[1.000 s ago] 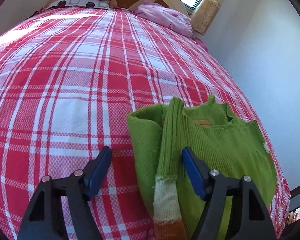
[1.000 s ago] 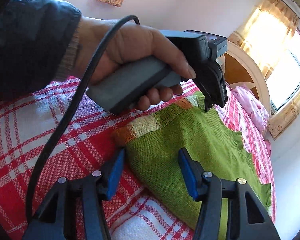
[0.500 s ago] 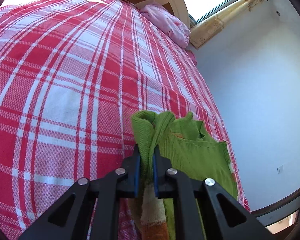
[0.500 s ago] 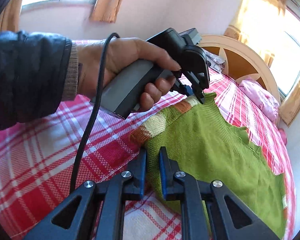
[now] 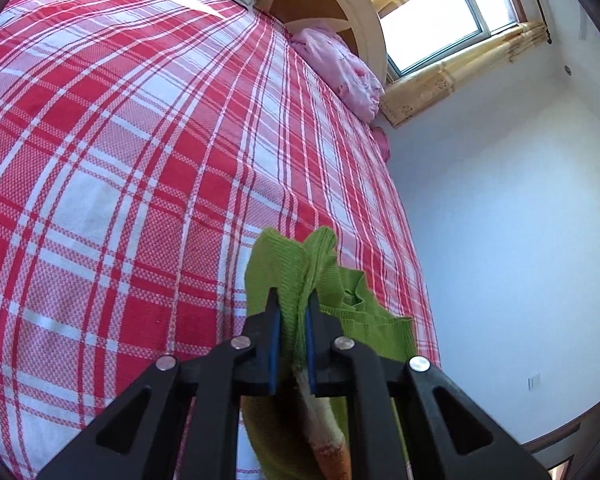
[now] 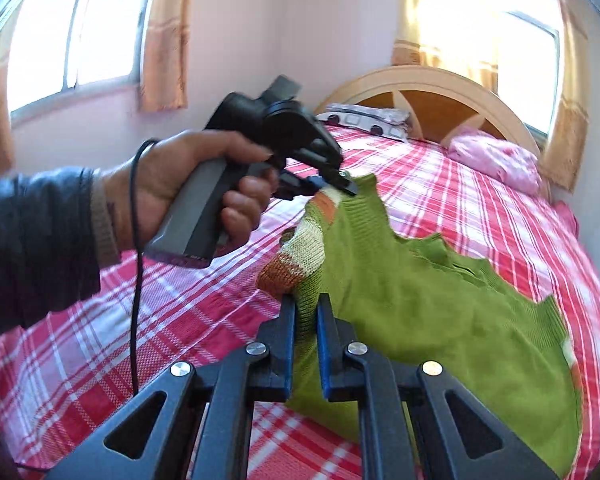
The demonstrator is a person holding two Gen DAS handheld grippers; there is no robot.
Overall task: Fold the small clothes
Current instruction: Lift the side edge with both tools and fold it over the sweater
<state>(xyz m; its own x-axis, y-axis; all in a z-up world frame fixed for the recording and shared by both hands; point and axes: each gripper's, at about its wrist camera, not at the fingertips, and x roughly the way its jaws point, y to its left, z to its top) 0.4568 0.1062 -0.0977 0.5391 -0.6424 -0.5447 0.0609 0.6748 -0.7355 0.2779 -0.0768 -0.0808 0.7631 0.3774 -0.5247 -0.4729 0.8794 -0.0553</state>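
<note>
Both my grippers just clamped shut: left gripper and right gripper pinch green sweater, edge lifted off bed; fold can start.

Small green knitted sweater pinched at two points along one edge and partly lifted.

Ribbed green knit with cream and orange striped cuffs. One bunched fold, sleeve included, sits between the left gripper's closed pads; the edge by a striped cuff sits between the right gripper's pads. The rest drapes away to the right gripper's right, crumpled, neckline showing.
</note>
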